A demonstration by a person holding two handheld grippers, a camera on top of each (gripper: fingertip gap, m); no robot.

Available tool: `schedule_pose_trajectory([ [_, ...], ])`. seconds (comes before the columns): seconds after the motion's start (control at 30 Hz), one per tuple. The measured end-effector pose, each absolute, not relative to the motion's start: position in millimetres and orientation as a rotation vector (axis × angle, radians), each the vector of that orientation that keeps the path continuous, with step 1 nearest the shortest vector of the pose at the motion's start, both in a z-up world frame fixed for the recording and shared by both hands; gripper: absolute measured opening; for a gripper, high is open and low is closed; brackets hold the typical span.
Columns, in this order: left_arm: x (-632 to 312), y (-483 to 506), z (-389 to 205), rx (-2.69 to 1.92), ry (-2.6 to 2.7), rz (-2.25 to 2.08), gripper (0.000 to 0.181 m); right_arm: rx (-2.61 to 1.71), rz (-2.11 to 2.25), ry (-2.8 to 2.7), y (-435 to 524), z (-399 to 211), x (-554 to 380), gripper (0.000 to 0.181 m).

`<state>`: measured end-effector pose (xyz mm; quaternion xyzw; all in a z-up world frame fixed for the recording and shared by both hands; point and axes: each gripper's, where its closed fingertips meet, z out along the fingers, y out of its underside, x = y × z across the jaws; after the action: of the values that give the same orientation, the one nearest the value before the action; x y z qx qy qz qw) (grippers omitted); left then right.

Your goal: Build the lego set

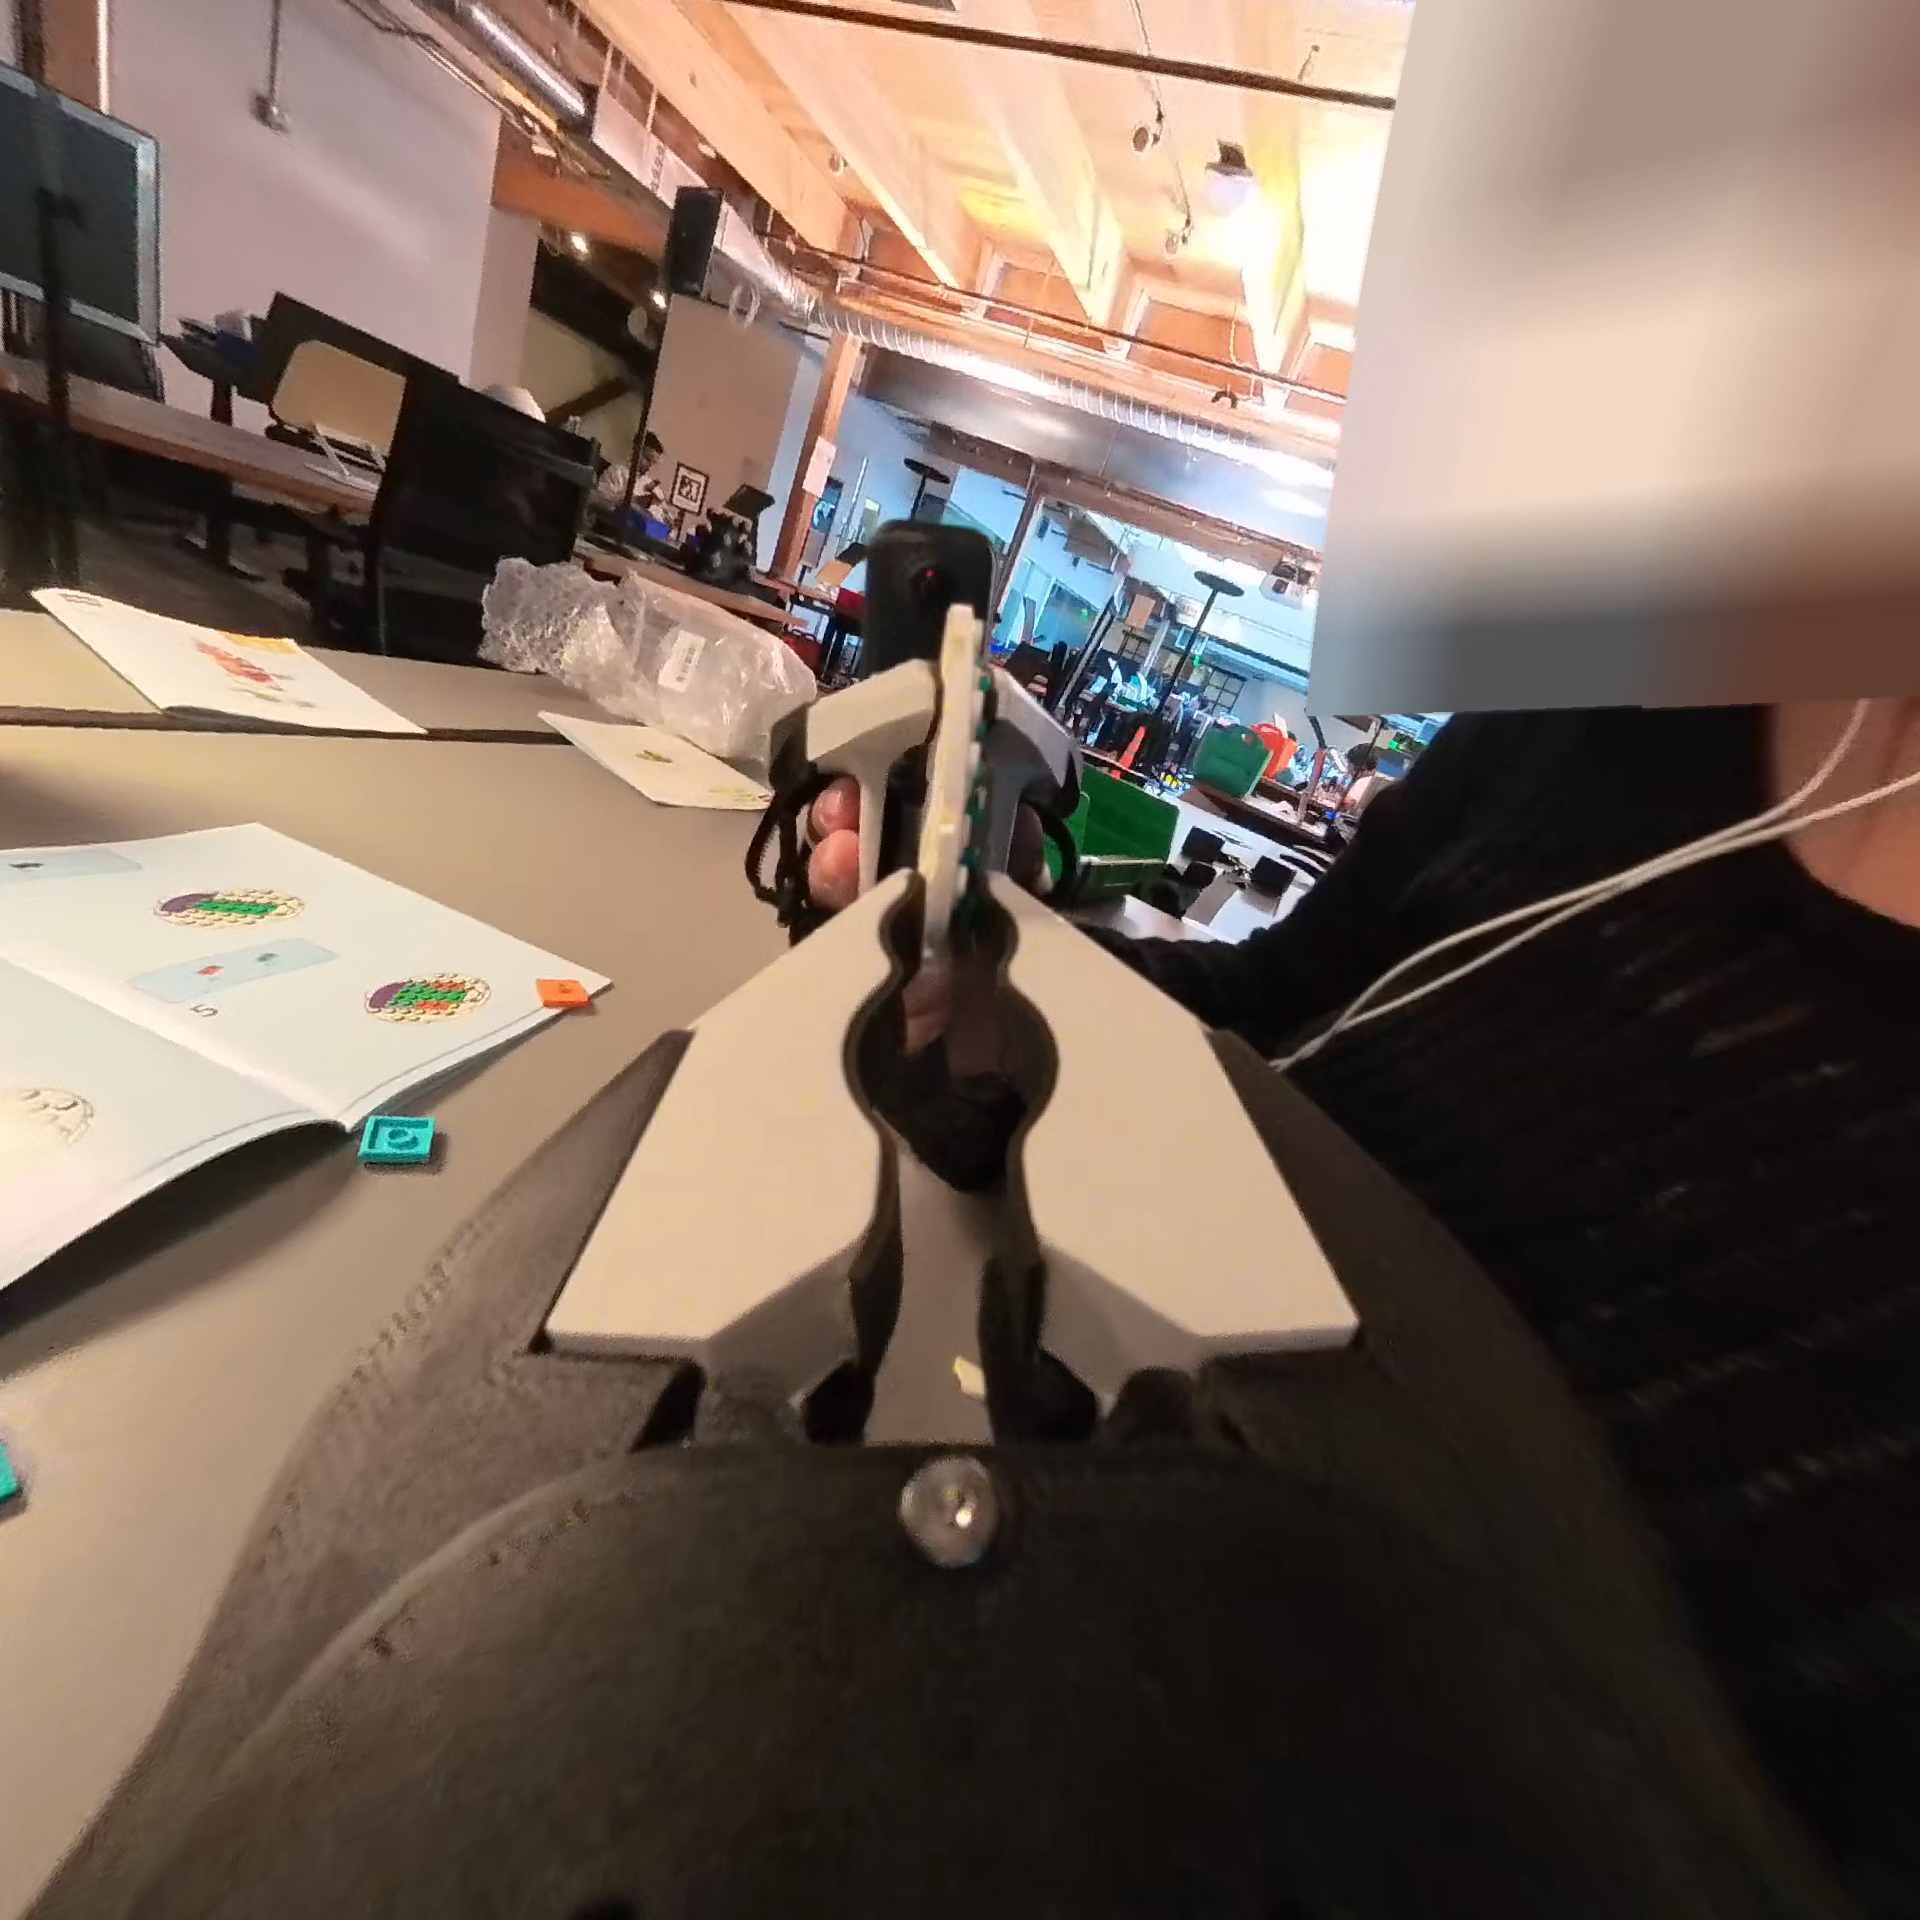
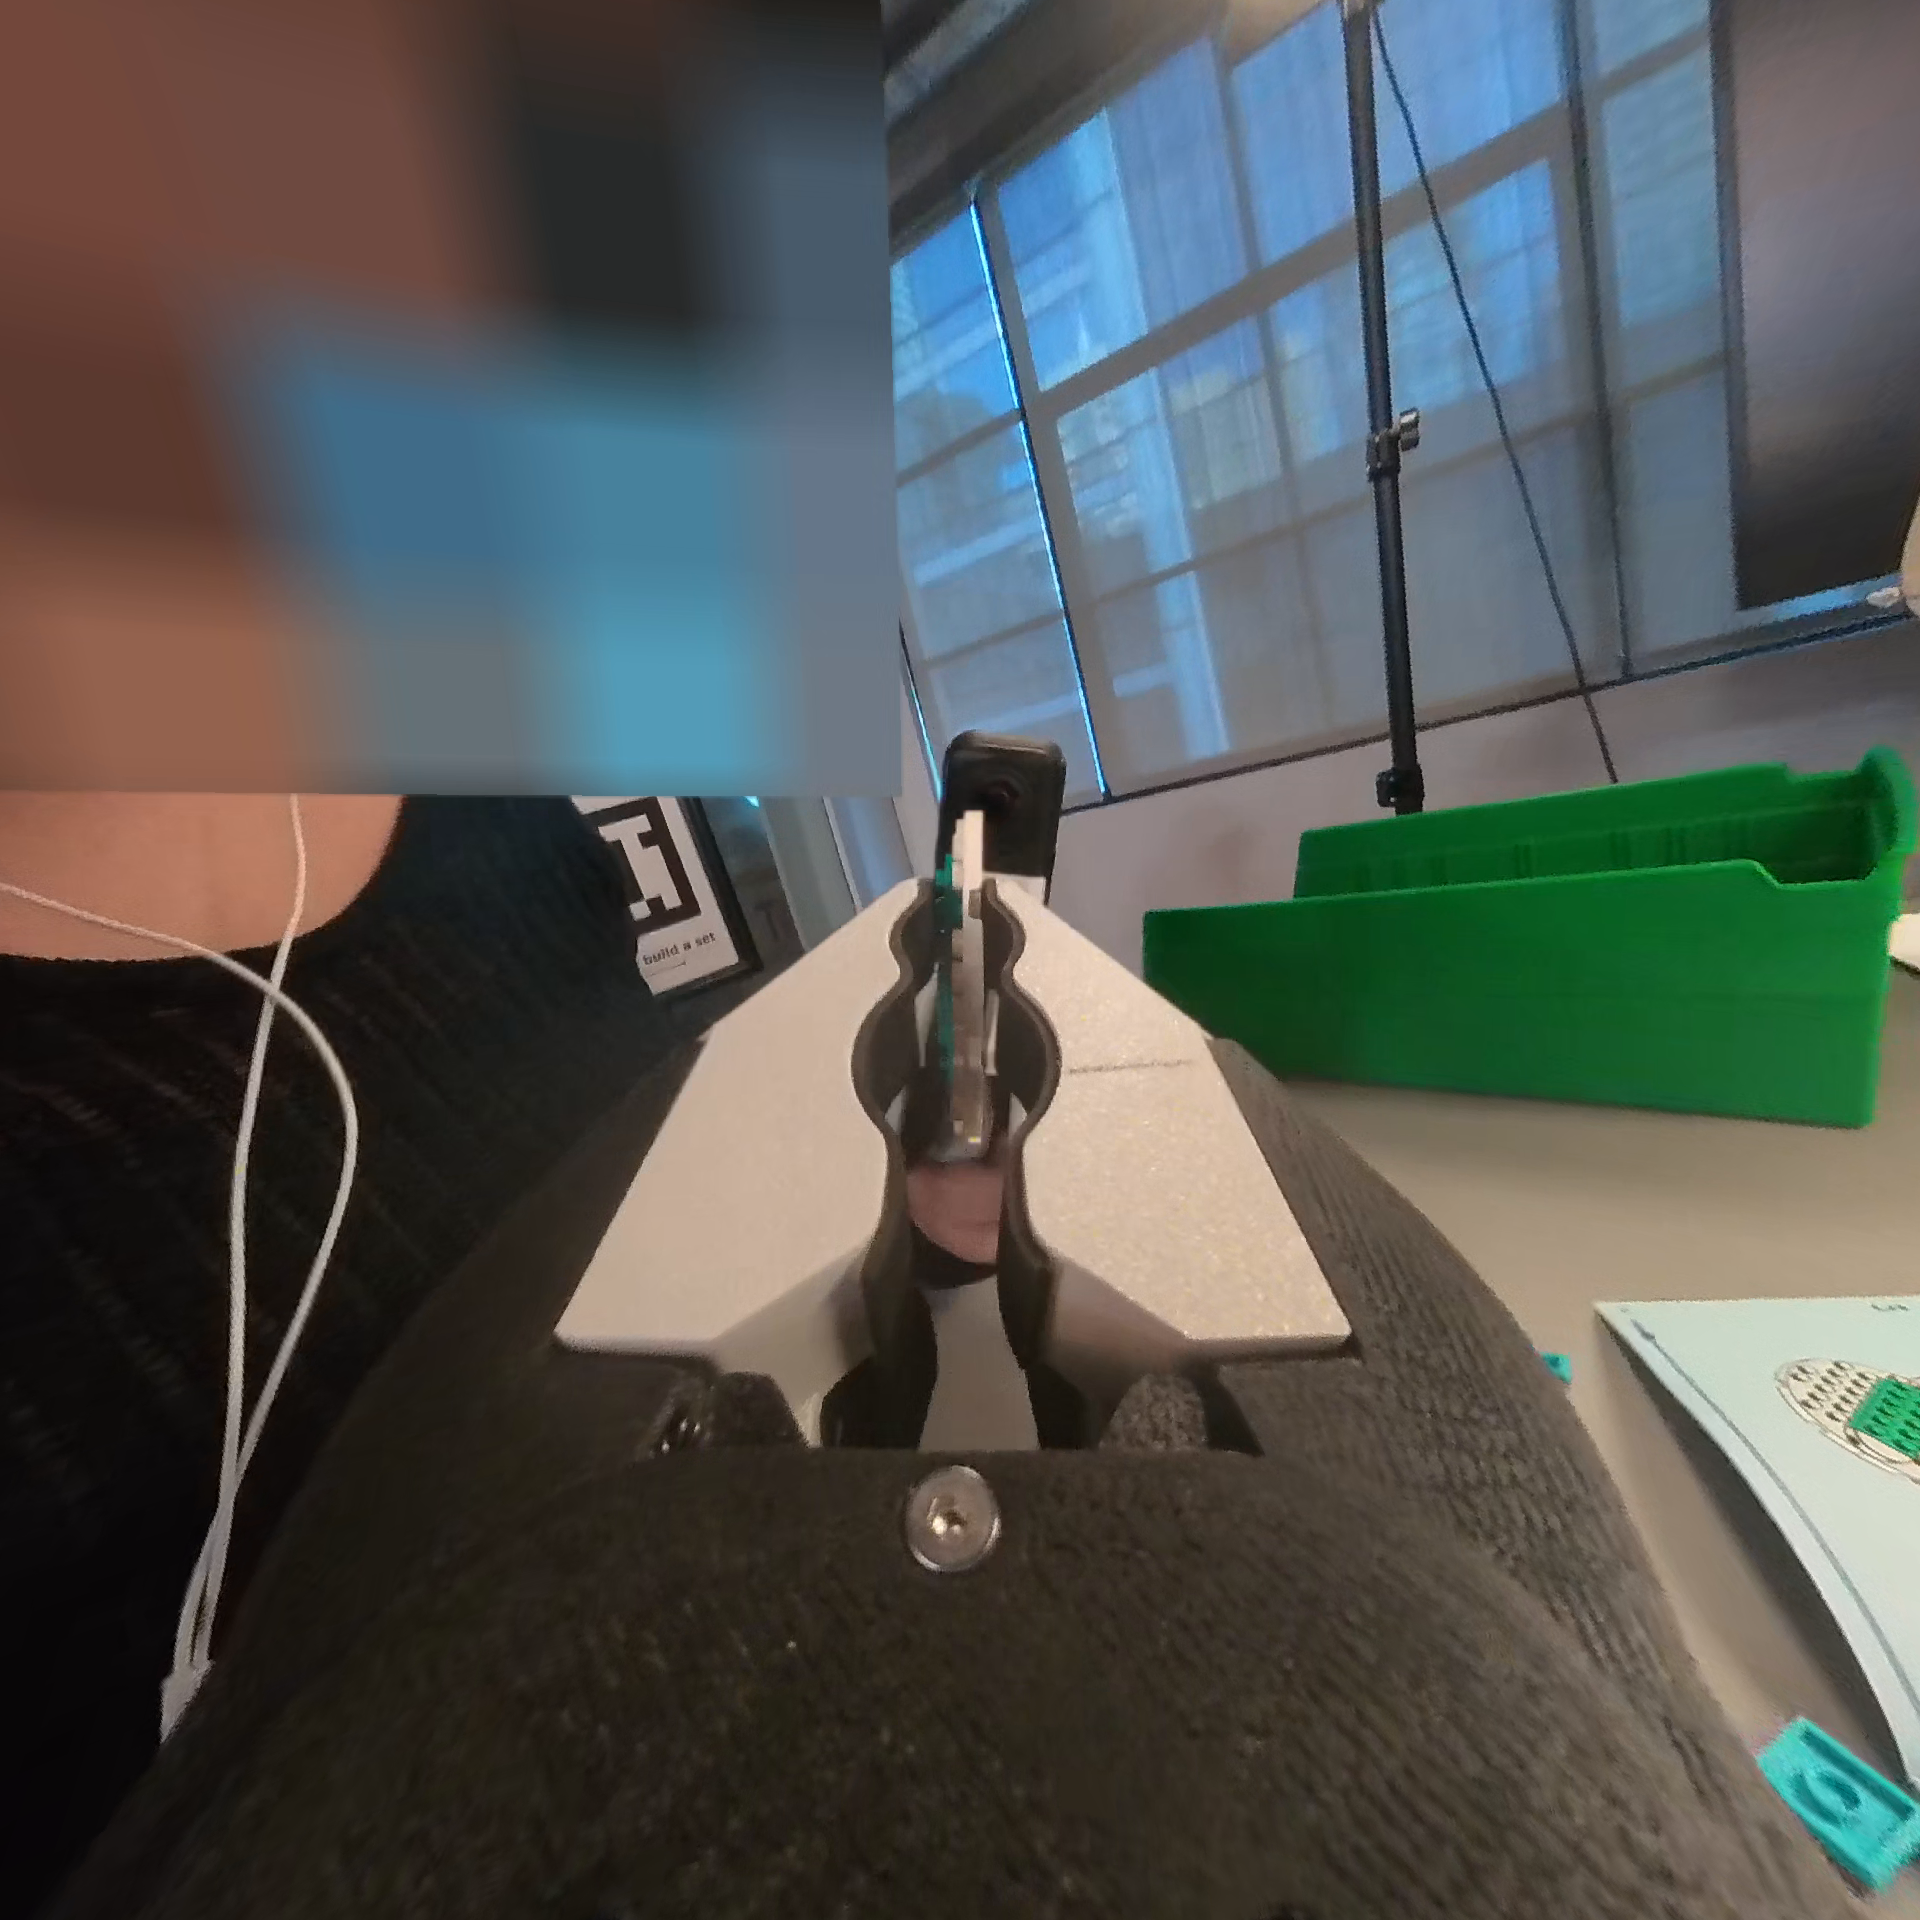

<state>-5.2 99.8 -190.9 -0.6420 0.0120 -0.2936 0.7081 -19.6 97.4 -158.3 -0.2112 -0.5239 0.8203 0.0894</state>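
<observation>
A white round lego plate with green tiles on one face is held upright and edge-on above the table. My left gripper is shut on its near edge. My right gripper faces it from the far side and is shut on the opposite edge. In the right wrist view my right gripper pinches the same plate, with the green tiles on the plate's left face. Loose on the table lie a teal tile and an orange tile.
An open instruction booklet lies left on the grey table, also showing in the right wrist view by a teal tile. A green bin stands behind. A clear plastic bag and a tripod are farther off. A person in black sits close.
</observation>
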Motion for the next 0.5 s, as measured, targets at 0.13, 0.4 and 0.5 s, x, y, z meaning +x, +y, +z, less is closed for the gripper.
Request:
schedule_pose_trajectory([
  [0.13,-4.5,103.4,-193.7,-1.517,0.113,-0.53,0.007,-0.579,2.411,-1.556,103.2,-159.7,-17.2,0.006],
  [0.4,2.6,88.3,-197.7,-1.73,0.688,0.305,0.007,-0.173,1.804,-1.959,89.1,-179.0,11.5,0.012],
  [0.5,-0.8,85.5,-201.0,-1.744,0.764,0.459,0.007,-0.12,1.513,-1.979,86.0,-183.6,8.0,0.024],
])
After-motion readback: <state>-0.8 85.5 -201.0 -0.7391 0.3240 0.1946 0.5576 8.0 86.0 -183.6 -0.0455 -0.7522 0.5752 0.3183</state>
